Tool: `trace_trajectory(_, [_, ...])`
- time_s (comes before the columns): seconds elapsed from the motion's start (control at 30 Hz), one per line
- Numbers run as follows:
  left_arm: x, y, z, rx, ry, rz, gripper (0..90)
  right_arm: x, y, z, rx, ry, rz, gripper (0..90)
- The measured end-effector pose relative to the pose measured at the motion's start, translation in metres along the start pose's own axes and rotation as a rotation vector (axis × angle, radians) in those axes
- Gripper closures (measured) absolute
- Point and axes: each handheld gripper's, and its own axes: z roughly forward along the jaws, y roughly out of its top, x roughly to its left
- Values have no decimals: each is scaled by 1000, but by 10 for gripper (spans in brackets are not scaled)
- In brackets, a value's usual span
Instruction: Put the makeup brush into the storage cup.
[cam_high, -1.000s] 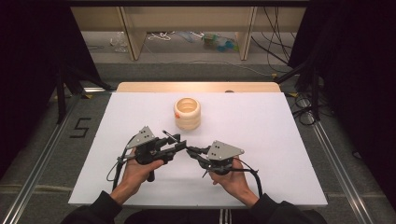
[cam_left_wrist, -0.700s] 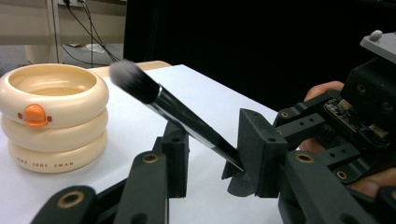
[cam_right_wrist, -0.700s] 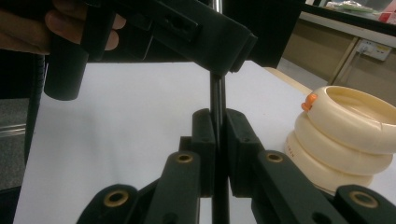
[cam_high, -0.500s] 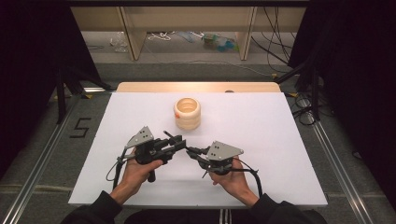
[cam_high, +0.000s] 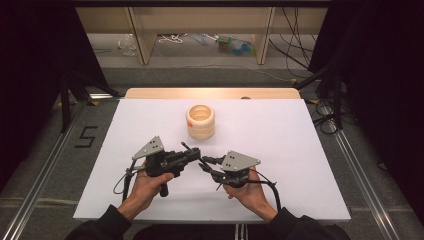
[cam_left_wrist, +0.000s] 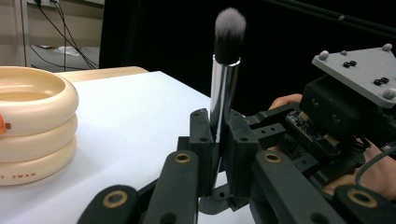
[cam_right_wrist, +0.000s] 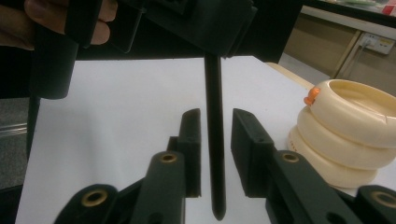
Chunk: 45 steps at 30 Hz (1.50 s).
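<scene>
A: Holding the makeup brush (cam_left_wrist: 225, 79), is that the left gripper (cam_high: 194, 151)?
B: Yes. Its fingers have just closed and pinch the shiny stem, bristles up.
A: And the right gripper (cam_high: 204, 163)?
B: Its fingers just opened a bit, apart around the black handle, above the white counter (cam_high: 300, 150), near the cream ring holder (cam_high: 201, 121).

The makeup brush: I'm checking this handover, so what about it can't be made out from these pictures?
- High view: makeup brush too small; only a dark tip shows above the left gripper.
- Left gripper view: its handle is hidden below the pads.
- Right gripper view: the bristles are hidden above, behind the left gripper's body; right gripper pads stand clear of the handle.
</scene>
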Motion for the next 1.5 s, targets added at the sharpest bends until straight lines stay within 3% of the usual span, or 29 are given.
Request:
trace_trajectory(0.33, [3, 3, -5, -6, 52, 19, 832, -5, 1, -2, 15, -22, 48, 534])
trace_trajectory(0.57, [7, 5, -9, -9, 84, 28, 832, -11, 1, -8, 32, -63, 63, 460])
trace_trajectory(0.6, [8, 6, -10, -4, 97, 53, 832, -12, 1, -8, 28, -66, 61, 452])
trace_trajectory(0.77, [7, 7, -11, 1, 126, 75, 831, -15, 1, -12, 45, -84, 72, 412])
trace_trajectory(0.93, [8, 8, -12, 12, 160, 94, 832, -21, -1, -16, 87, -111, 130, 297])
trace_trajectory(1.13, [10, 11, -13, 21, 191, 114, 831, -24, -2, -23, 98, -129, 165, 288])
trace_trajectory(1.27, [14, 16, -18, 12, 231, 117, 831, -27, -3, -27, 99, -142, 163, 277])
trace_trajectory(1.33, [18, 17, -21, 11, 247, 120, 831, -30, -5, -33, 111, -145, 190, 267])
trace_trajectory(1.5, [21, 16, -21, 19, 259, 123, 831, -34, -8, -41, 109, -146, 210, 229])
